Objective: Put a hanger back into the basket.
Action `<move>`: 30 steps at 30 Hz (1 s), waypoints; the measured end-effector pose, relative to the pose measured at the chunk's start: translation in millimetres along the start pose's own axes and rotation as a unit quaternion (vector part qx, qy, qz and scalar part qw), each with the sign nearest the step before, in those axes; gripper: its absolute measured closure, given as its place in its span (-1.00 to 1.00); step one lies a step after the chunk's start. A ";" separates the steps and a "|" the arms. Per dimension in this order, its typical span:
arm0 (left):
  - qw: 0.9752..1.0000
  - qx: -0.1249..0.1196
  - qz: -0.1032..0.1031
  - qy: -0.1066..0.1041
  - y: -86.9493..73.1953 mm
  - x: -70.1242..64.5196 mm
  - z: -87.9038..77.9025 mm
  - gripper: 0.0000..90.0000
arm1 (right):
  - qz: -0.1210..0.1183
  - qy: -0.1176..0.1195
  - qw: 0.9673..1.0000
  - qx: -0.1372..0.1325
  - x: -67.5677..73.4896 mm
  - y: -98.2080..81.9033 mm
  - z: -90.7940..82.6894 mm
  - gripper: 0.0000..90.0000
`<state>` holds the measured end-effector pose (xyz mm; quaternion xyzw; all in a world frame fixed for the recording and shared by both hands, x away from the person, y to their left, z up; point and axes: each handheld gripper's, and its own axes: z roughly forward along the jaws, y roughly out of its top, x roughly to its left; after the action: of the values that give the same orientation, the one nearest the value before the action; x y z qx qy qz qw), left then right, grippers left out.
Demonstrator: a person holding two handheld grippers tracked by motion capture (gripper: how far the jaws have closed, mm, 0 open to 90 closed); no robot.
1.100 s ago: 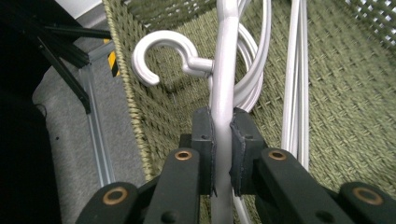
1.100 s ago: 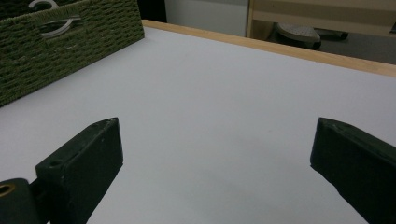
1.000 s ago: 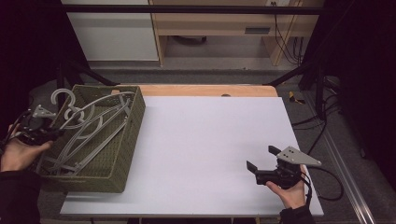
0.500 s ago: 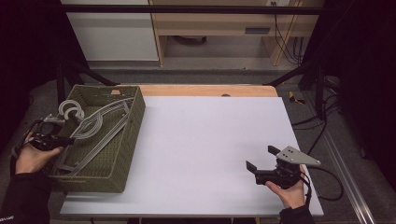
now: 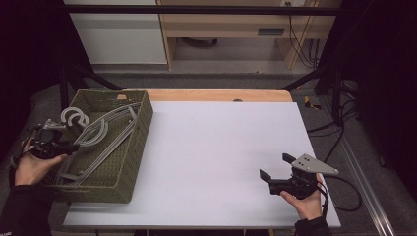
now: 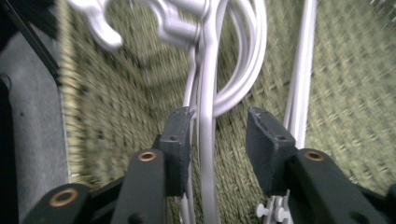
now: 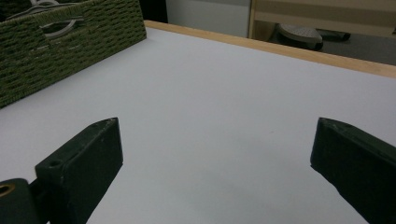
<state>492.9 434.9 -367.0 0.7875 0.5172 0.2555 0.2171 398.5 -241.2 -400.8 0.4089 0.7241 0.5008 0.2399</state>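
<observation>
Several grey plastic hangers point(image 5: 101, 132) lie in the green woven basket point(image 5: 140, 129) at the table's left edge, hooks point(image 5: 74, 118) toward the left rim. My left gripper point(image 5: 66, 146) reaches over that rim. In the left gripper view its jaws have just been opening. One hanger's neck point(image 6: 208, 140) runs between them, close to the left pad point(image 6: 180, 135) and well apart from the other pad, so my left gripper point(image 6: 220, 114) is open. My right gripper point(image 5: 273, 165) rests in a hand at the table's front right, open. Nothing lies between the jaws of my right gripper point(image 7: 217, 123).
The white tabletop point(image 5: 221, 147) stretches bare between basket and right hand, with a wooden strip point(image 5: 216, 95) along its far edge. In the right gripper view the basket point(image 7: 56, 51) stands at far left. A cable point(image 5: 344, 196) trails off the right gripper.
The left hand has come toward the front and the hangers' hooks have sunk lower into the basket. The left jaws have parted off the hanger. The right hand has kept still.
</observation>
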 end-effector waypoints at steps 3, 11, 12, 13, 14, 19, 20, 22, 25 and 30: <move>0.999 -0.034 -0.009 0.001 1.3 -2.5 -14.3 0.27 | -0.002 0.001 1.000 0.000 0.4 0.3 0.0 -0.94; 0.988 -0.143 -0.043 -0.038 -0.7 -20.0 -36.9 -0.10 | -0.005 0.000 1.000 -0.003 0.7 0.7 -0.8 -0.94; 0.986 -0.154 -0.042 -0.041 -1.5 -22.3 -39.0 -0.13 | -0.003 0.001 1.000 -0.004 0.6 0.7 -1.2 -0.94; 0.984 -0.166 -0.045 -0.048 -2.2 -25.8 -41.9 -0.16 | -0.003 0.001 1.000 -0.005 0.4 0.8 -1.2 -0.94; 0.981 -0.180 -0.047 -0.057 -2.9 -30.0 -43.9 -0.20 | -0.003 0.000 1.000 -0.006 0.4 0.7 -1.2 -0.94; 0.970 -0.224 -0.034 -0.088 -6.1 -52.2 -52.8 -0.41 | -0.003 0.001 1.000 -0.010 0.4 0.6 -1.3 -0.94; 0.966 -0.236 -0.036 -0.095 -6.5 -57.8 -54.1 -0.44 | -0.004 0.002 1.000 -0.010 0.5 0.6 -1.3 -0.94; 0.961 -0.252 -0.039 -0.107 -7.1 -69.0 -56.3 -0.52 | -0.004 0.003 1.000 -0.011 0.5 0.5 -1.1 -0.95; 0.955 -0.268 -0.037 -0.126 -8.6 -87.1 -57.8 -0.62 | -0.002 0.004 1.000 -0.011 1.0 0.2 -0.8 -0.95; 0.947 -0.281 -0.027 -0.151 -11.8 -114.9 -54.8 -0.74 | -0.002 0.006 1.000 -0.012 0.4 -0.1 -0.8 -0.95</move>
<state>411.9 337.2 -352.2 0.7096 0.4070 0.2624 0.5118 397.6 -241.4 -400.5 0.4016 0.7203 0.5113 0.2417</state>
